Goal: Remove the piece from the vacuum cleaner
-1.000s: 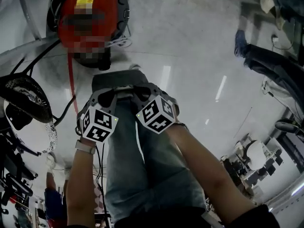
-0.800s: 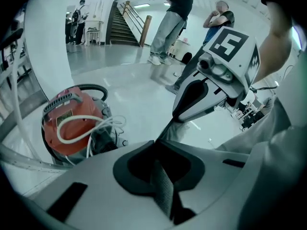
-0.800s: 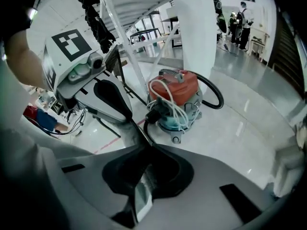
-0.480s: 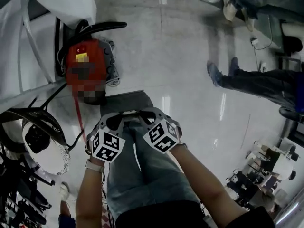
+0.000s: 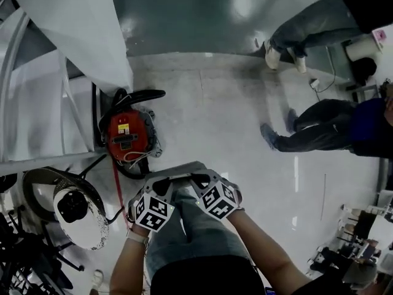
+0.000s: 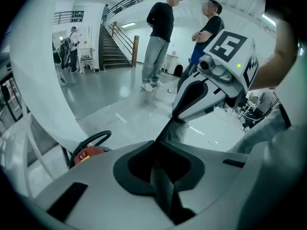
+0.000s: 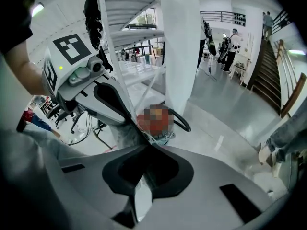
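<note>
Floor (image 5: 233, 121): glossy grey, bystanders (image 5: 307, 134) beyond.
Vacuum cleaner (image 5: 126, 137): red, beside white column (image 5: 73, 29), well apart from us.
Left tongs (image 6: 161, 145): pressed together, empty.
Right tongs (image 7: 148, 146): likewise closed, empty.
Risk: from here we can't tell which piece detaches; tugging the hose (image 5: 138, 95) could tip the cleaner.

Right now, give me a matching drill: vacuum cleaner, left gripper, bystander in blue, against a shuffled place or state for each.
1. vacuum cleaner
2. left gripper
3. bystander in blue

A. jaws together, nothing held
B. far right of the head view
C. red, on the floor, untouched

Pairs: 1-C, 2-A, 3-B.
</note>
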`<action>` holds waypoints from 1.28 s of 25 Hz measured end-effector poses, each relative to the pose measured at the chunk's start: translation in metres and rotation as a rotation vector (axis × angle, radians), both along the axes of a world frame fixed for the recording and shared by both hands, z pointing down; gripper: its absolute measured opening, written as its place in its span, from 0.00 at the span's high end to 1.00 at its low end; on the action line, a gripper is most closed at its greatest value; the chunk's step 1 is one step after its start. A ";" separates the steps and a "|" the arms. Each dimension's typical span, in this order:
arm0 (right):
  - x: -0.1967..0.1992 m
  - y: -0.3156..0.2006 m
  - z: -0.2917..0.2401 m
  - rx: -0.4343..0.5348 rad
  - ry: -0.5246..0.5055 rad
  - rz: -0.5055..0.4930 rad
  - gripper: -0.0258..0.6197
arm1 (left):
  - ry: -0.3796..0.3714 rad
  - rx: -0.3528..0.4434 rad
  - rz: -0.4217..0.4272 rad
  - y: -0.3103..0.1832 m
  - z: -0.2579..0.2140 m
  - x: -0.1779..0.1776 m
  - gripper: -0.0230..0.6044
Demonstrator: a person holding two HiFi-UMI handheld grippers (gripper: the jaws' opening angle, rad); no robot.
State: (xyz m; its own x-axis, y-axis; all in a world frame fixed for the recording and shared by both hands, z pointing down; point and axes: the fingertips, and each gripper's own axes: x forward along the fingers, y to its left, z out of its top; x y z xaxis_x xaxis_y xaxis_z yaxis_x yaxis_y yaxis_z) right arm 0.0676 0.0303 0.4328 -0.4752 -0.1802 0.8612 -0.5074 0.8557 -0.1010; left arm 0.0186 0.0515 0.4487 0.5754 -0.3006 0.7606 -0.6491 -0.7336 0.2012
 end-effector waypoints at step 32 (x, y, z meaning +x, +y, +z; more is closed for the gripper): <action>-0.004 -0.047 -0.322 0.442 -0.064 0.038 0.89 | -0.071 0.488 0.046 -0.067 -0.320 -0.008 0.90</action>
State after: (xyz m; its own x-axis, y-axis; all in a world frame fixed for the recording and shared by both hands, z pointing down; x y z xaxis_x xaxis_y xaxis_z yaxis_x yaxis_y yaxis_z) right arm 0.0632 -0.0169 0.1113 -0.5107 -0.5424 0.6671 -0.5439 0.8047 0.2378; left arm 0.0104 -0.0155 0.1283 0.5483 -0.6070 0.5752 -0.6137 -0.7593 -0.2164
